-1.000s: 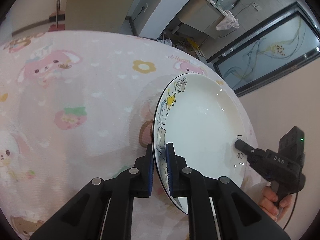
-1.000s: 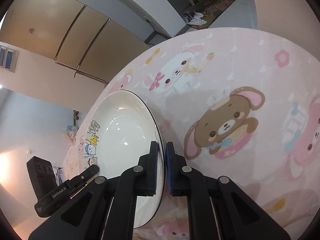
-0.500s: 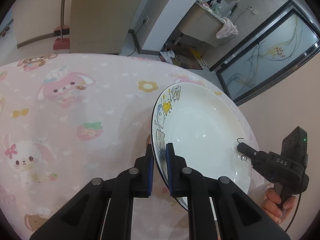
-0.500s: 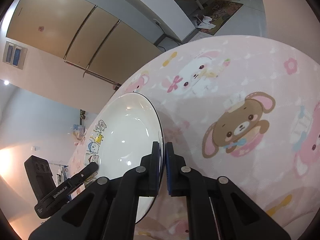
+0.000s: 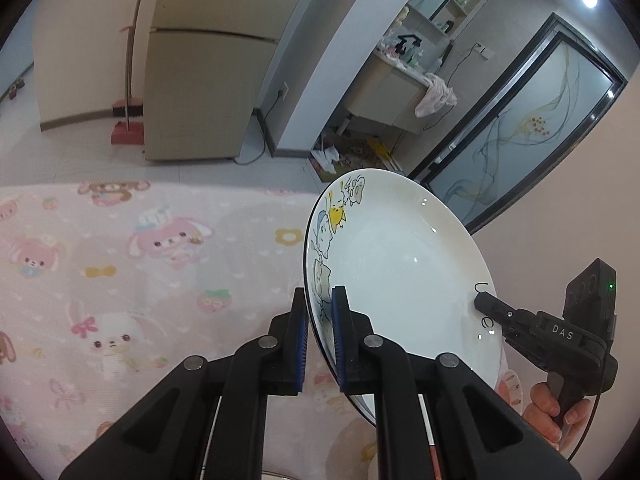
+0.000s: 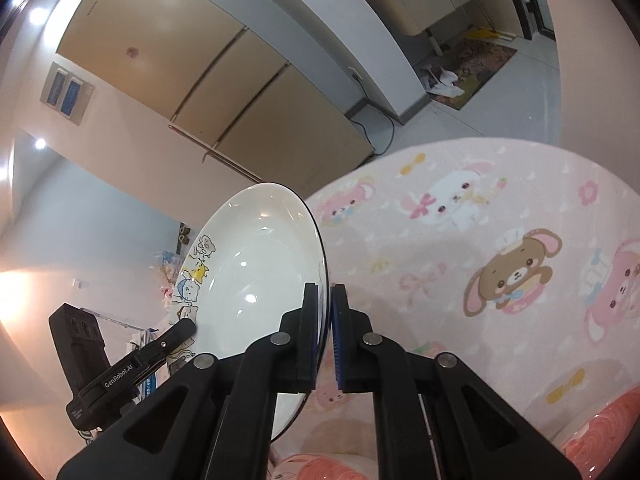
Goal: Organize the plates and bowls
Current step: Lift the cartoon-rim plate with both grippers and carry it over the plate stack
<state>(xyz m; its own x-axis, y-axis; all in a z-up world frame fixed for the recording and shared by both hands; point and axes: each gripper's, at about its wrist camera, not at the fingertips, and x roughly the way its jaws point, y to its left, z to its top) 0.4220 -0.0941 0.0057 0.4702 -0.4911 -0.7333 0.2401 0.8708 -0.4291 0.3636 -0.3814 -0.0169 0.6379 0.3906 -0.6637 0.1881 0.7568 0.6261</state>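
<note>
A white plate (image 5: 404, 272) with cartoon animals on its rim is held in the air above the table, tilted nearly on edge. My left gripper (image 5: 320, 312) is shut on its near rim at the cartoon side. My right gripper (image 5: 480, 304) is shut on the opposite rim. In the right wrist view the plate (image 6: 256, 276) is clamped in my right gripper (image 6: 326, 312), and my left gripper (image 6: 188, 326) grips the far rim by the drawings.
The table carries a pink cartoon-print cloth (image 5: 140, 272), also in the right wrist view (image 6: 500, 280). A pink-patterned dish (image 6: 604, 436) lies at the lower right edge. A fridge (image 5: 208, 80) and broom (image 5: 128, 92) stand beyond the table.
Both grippers have lifted the plate higher above the table. More of the room behind shows and the tablecloth sits lower in both views.
</note>
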